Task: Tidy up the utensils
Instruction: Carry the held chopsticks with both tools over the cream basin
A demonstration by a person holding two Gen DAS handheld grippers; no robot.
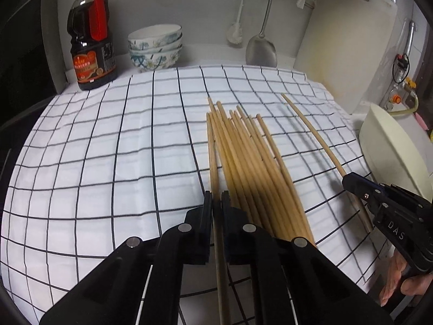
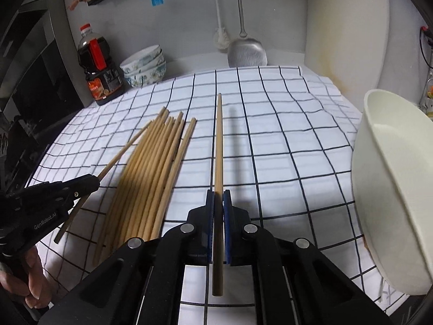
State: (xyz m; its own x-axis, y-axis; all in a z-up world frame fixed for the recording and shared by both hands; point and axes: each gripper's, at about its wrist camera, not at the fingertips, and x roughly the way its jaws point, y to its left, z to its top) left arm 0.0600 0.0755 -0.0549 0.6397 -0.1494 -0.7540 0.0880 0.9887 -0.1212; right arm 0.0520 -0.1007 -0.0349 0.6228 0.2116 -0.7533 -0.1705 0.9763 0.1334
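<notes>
A loose bundle of several bamboo chopsticks (image 1: 251, 168) (image 2: 151, 168) lies on the checked cloth (image 1: 108, 149). My left gripper (image 1: 216, 199) is shut on one chopstick (image 1: 212, 149) at the bundle's left edge, its tip raised off the cloth. In the right wrist view that gripper (image 2: 93, 182) shows at the left with its chopstick (image 2: 121, 153) angled up. My right gripper (image 2: 218, 197) is shut on a separate single chopstick (image 2: 218, 140), lifted above its shadow on the cloth. The left wrist view shows it (image 1: 347, 181) at the right edge with that chopstick (image 1: 315, 135).
A white tub (image 2: 392, 176) (image 1: 392, 146) stands tilted at the right edge of the cloth. At the back are a dark sauce bottle (image 1: 92, 46), stacked patterned bowls (image 1: 154, 48), a hanging metal spatula (image 1: 261, 48), a brush (image 1: 235, 33) and a pale cutting board (image 1: 346, 48).
</notes>
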